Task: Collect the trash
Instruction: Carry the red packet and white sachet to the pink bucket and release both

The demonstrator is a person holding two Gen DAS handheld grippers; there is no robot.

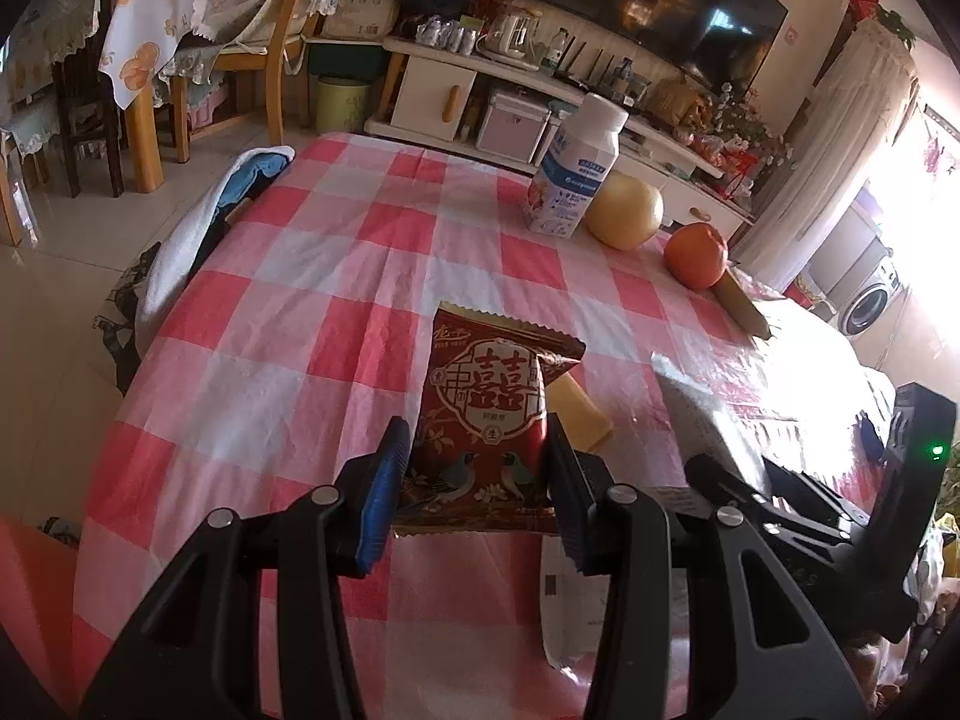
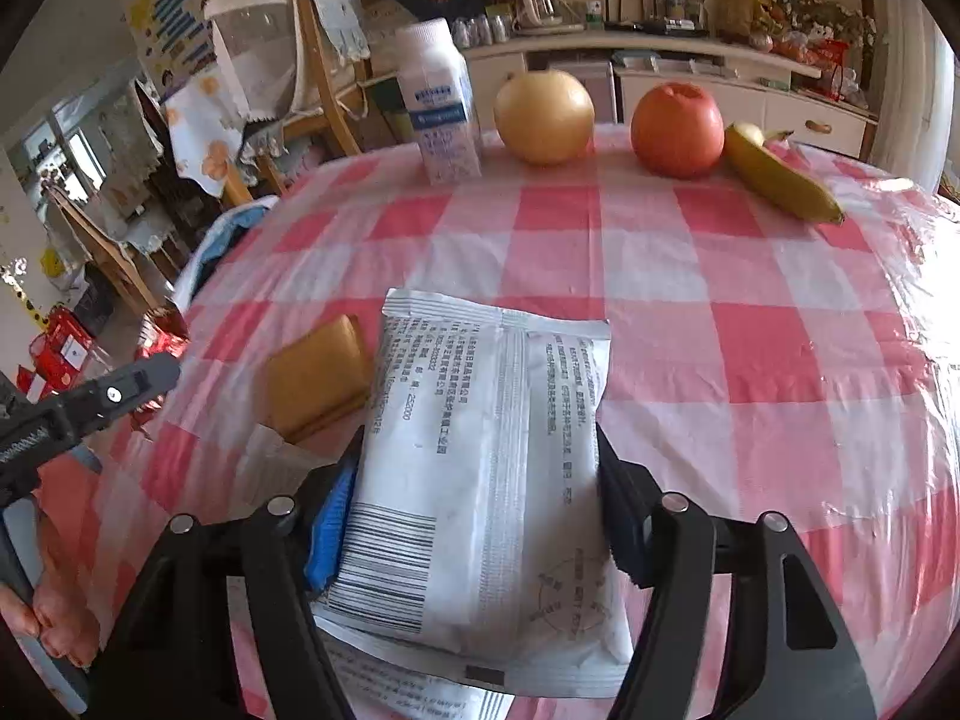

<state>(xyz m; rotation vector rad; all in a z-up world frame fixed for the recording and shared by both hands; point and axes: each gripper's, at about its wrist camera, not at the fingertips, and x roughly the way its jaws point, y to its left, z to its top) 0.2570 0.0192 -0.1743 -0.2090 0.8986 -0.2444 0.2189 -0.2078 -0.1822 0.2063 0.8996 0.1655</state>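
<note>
A red snack packet [image 1: 487, 381] with gold trim sits between the blue-padded fingers of my left gripper [image 1: 477, 438], which is shut on its lower half. My right gripper [image 2: 480, 444] is shut on a white printed packet [image 2: 474, 372] with a barcode, held just over the checked tablecloth [image 2: 750, 348]. A second white wrapper [image 2: 408, 690] lies under it on the cloth. A flat yellow packet [image 2: 318, 378] lies between the two grippers. In the right wrist view the left gripper's finger [image 2: 129, 381] shows at the left edge with the red packet [image 2: 165, 333].
At the table's far edge stand a white milk bottle [image 2: 441, 108], a yellow pear [image 2: 543, 117], an orange fruit [image 2: 677, 129] and a banana [image 2: 780, 180]. Clothes [image 1: 198, 228] hang over the left edge. Chairs [image 1: 264, 42] and a TV cabinet [image 1: 432, 90] are beyond.
</note>
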